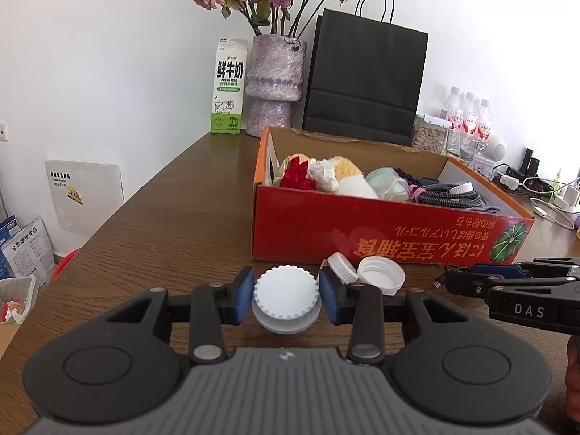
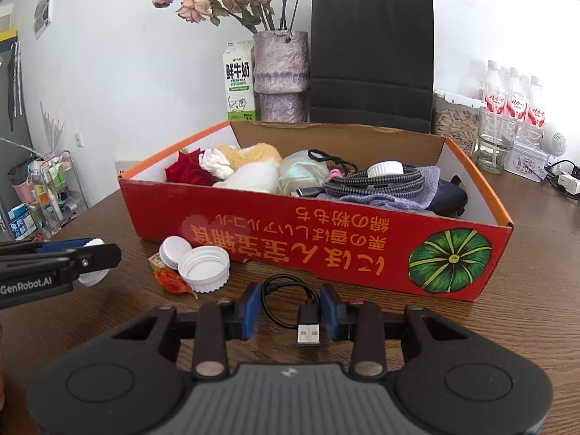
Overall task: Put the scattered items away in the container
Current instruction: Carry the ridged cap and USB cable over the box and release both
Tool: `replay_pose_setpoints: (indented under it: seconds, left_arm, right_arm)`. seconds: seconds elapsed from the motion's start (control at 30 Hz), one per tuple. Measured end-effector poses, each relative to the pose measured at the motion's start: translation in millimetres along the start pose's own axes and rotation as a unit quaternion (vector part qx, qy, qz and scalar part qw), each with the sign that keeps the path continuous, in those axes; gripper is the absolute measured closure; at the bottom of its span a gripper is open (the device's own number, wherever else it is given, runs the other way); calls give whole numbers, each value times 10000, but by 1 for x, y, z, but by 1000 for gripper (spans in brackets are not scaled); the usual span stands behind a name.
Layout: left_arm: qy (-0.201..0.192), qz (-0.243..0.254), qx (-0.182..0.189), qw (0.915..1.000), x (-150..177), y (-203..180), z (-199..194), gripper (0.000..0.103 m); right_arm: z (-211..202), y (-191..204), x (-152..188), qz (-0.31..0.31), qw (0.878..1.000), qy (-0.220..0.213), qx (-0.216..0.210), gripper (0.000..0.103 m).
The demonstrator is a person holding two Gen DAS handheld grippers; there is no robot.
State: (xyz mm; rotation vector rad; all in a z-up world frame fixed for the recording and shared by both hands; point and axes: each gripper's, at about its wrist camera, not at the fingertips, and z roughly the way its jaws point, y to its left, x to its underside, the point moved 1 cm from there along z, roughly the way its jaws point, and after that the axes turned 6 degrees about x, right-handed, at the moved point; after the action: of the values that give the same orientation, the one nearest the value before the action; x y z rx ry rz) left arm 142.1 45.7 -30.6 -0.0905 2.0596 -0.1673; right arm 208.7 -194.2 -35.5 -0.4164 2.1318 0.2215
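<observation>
Left wrist view is showing the left gripper (image 1: 285,299) clamping its blue pads on a white ridged plastic cap (image 1: 285,299), round with a notched rim, sitting just in front of the red cardboard box (image 1: 362,232). Two more white caps are lying right against the box's front wall: a small closed cap (image 1: 342,267) tipped on its edge and a wider threaded cap (image 1: 380,275) lying open side up. The right gripper (image 1: 449,282) is poking in from the side, near the box's front corner.

Over in the right wrist view, the right gripper (image 2: 290,313) is sitting with its jaws drawn in around a short black USB cable (image 2: 286,302), glossy and looped, lying on the brown wood-grain table (image 2: 525,290) in front of the box. The metal plug is resting just inside one pad, but I honestly can't tell if the pads are actually squeezing the cable.

Inside the box things are piling up: a red fabric rose (image 2: 188,170), a fluffy yellow-and-white plush (image 2: 250,166), a braided grey cable coil (image 2: 380,185) with another white cap on top, and a purple woven cloth (image 2: 409,192).
</observation>
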Motion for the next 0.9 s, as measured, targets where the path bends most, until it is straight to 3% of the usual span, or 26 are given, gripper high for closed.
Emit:
replay_pose_setpoints:
  seconds: [0.27, 0.53, 0.77, 0.9]
  left_arm:
    - [-542, 118, 216, 9982, -37, -19, -12, 63]
    - [-1138, 104, 217, 9932, -88, -51, 13, 63]
    - [-1522, 148, -146, 9881, -107, -69, 72, 63]
    - [-1289, 296, -106, 9912, -97, -69, 91, 63]
  right_arm:
    - [-36, -4, -31, 50, 9972, -742, -88, 69]
    - [-22, -17, -81, 342, 9900, -1354, 194, 68]
    - [19, -38, -96, 464, 9864, -1450, 621, 69]
    - [30, -48, -93, 559, 9864, -1375, 704, 69]
